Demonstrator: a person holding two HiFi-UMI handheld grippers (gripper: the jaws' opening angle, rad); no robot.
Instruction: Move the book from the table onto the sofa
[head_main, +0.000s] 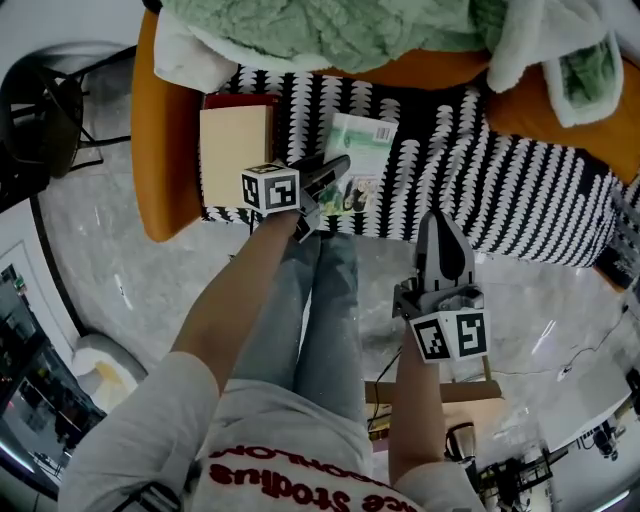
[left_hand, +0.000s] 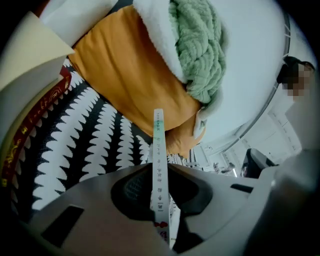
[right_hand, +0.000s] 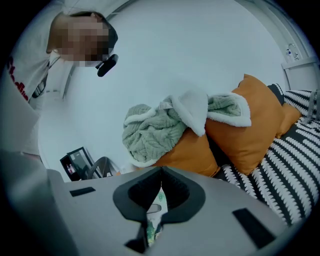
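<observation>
Over the sofa (head_main: 165, 150), left gripper (head_main: 333, 172) hides book (head_main: 366, 140) corner.

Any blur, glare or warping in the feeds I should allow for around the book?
Head view: sharp, evenly lit, fisheye curves the sofa; mild sheen on the floor. Left gripper view: book edge crisp, left claw body soft, corners dark. Right gripper view: wall washed bright, cushion clear, corners dark.

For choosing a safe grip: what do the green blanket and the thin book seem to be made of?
Green blanket: likely plush knitted textile, matte; ribbed tufts, fleecy white lining. Thin book: paper, probably softcover, smooth printed cover; slim edge.
</observation>
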